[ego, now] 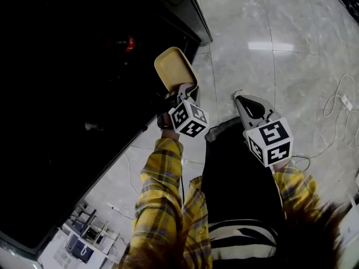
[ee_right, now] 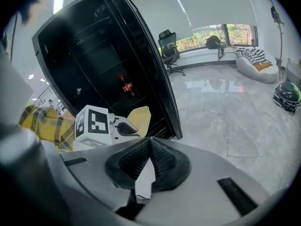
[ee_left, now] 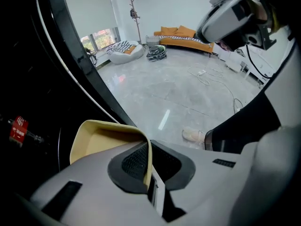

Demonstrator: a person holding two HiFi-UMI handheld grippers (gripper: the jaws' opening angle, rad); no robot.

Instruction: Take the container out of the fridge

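A pale yellow shallow container (ego: 173, 66) hangs in front of the open, dark fridge (ego: 84, 94). My left gripper (ego: 182, 89) is shut on its near rim. In the left gripper view the thin rim (ee_left: 146, 159) is pinched between the pads and the container's hollow (ee_left: 101, 135) faces up to the left. In the right gripper view the container (ee_right: 140, 117) shows beside the left gripper's marker cube. My right gripper (ego: 240, 96) is to the right over the floor, shut (ee_right: 149, 147) with nothing between its pads.
The fridge door (ego: 193, 15) stands open, its edge just right of the container. A red-labelled bottle (ego: 129, 42) stays inside on a shelf. White cables (ego: 336, 102) lie on the grey floor at right. An office chair (ee_right: 168, 48) and a beanbag (ee_right: 256, 62) stand far off.
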